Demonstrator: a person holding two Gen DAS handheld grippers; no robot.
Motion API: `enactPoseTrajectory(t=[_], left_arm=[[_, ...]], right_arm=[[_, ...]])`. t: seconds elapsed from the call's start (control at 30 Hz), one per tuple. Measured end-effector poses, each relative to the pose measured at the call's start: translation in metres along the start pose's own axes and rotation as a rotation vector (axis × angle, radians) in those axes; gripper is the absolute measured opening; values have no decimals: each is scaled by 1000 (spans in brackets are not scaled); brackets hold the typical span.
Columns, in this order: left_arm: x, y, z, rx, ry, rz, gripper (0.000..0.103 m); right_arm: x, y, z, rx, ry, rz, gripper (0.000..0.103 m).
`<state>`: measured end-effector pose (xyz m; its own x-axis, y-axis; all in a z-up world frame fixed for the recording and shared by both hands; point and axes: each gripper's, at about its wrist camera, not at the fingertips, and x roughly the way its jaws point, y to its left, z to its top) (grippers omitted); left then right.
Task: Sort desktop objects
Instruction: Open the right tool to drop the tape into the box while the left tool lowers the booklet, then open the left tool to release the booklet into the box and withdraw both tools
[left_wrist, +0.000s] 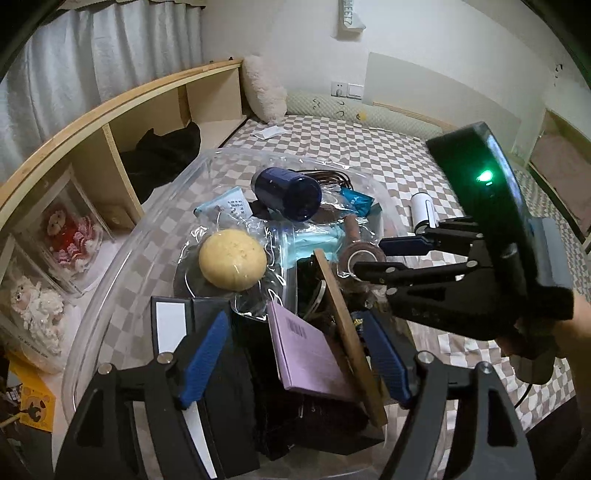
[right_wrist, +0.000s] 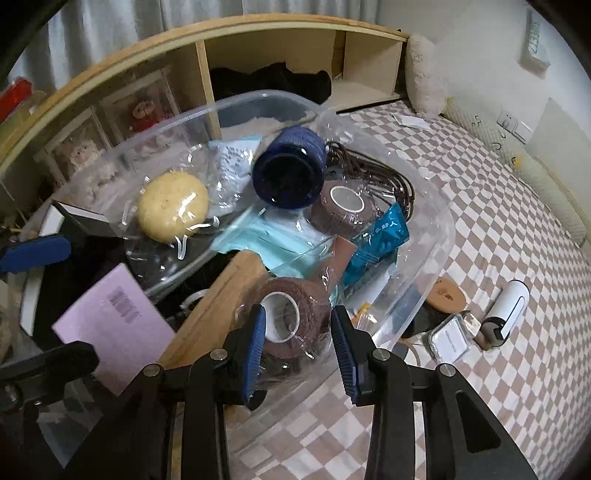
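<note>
A clear plastic bin (right_wrist: 436, 258) on the checkered bed holds mixed objects: a yellow round bun in plastic wrap (right_wrist: 173, 206), a dark blue roll (right_wrist: 290, 170), a second brown roll (right_wrist: 345, 206), a teal packet (right_wrist: 384, 236), a pink booklet (right_wrist: 114, 332) and a wooden board (right_wrist: 218, 306). My right gripper (right_wrist: 298, 347) is closed around a wrapped brown bandage roll (right_wrist: 295, 317) at the bin's near edge; it also shows in the left wrist view (left_wrist: 369, 258). My left gripper (left_wrist: 295, 365) is open above the pink booklet (left_wrist: 306, 354) and black boxes.
A wooden shelf unit (left_wrist: 110, 122) with dolls and black cloth stands behind the bin. On the bed beside the bin lie a white cylinder device (right_wrist: 506, 314), a small clear box (right_wrist: 448, 339) and a brown oval piece (right_wrist: 448, 293). Pillows line the wall.
</note>
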<state>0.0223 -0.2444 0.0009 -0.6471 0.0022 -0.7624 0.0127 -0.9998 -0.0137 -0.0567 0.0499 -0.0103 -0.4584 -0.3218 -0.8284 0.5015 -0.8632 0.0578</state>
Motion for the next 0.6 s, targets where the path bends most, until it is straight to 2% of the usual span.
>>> enactPoseTrajectory(t=[0.03, 0.07, 0.1, 0.17, 0.33, 0.4, 0.43, 0.6], left_arm=[[-1, 0, 0, -1, -4, 6, 77], [-2, 1, 0, -2, -9, 15, 82], [-4, 1, -1, -3, -17, 26, 93], [-7, 0, -2, -4, -39, 45, 102], [-11, -1, -5, -9, -45, 54, 102], [-11, -2, -7, -8, -44, 66, 102], [-12, -2, -8, -8, -46, 69, 102], [-19, -2, -15, -26, -59, 75, 102]], right_arm=[[-3, -1, 0, 7, -8, 5, 39], [-6, -2, 0, 12, -16, 8, 39], [-9, -2, 0, 12, -25, 7, 39], [-16, -2, -1, 8, -42, 1, 39], [-30, -2, -5, -10, -83, -37, 43], [-35, -3, -7, -15, -111, -59, 78], [-38, -3, -8, -19, -129, -77, 103], [-54, -6, -14, -37, -175, -115, 103]])
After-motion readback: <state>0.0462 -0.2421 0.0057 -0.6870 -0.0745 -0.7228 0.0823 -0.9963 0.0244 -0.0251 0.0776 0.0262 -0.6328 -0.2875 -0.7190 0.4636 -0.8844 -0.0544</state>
